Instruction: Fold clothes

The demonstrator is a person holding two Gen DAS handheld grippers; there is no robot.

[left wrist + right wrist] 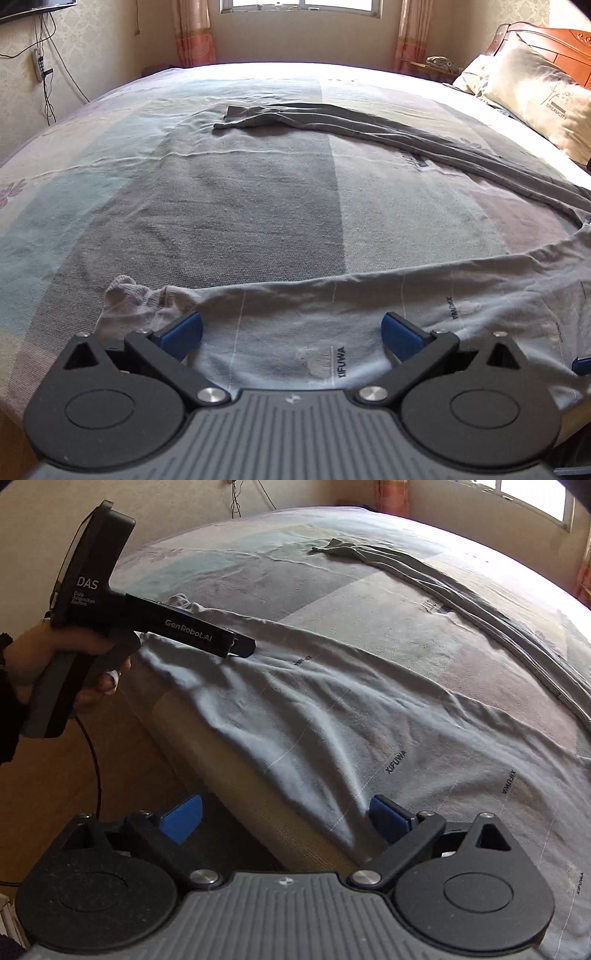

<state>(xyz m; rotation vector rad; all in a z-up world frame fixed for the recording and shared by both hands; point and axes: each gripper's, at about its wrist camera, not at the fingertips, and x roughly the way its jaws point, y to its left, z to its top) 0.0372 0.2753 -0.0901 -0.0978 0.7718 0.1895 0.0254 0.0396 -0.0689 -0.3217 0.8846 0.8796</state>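
Observation:
A pair of pale grey long pants (332,314) printed "XIFUWA" lies on the bed. One leg runs along the near edge, with its ribbed cuff (125,299) at the left. The other leg (314,118) curves away toward the window. My left gripper (291,334) is open just above the near leg, close to the cuff, with nothing pinched. My right gripper (286,818) is open at the bed's edge, where the pants (332,716) hang slightly over. Its right pad is over cloth and its left pad is off the bed. In the right wrist view a hand holds the left gripper (216,629) over the cuff end.
The striped bedspread (240,206) covers a wide bed. A pillow (535,99) and a wooden headboard (554,40) stand at the right. The mattress side (229,768) drops to a wooden floor (55,794). A cable (96,760) hangs from the left gripper's handle.

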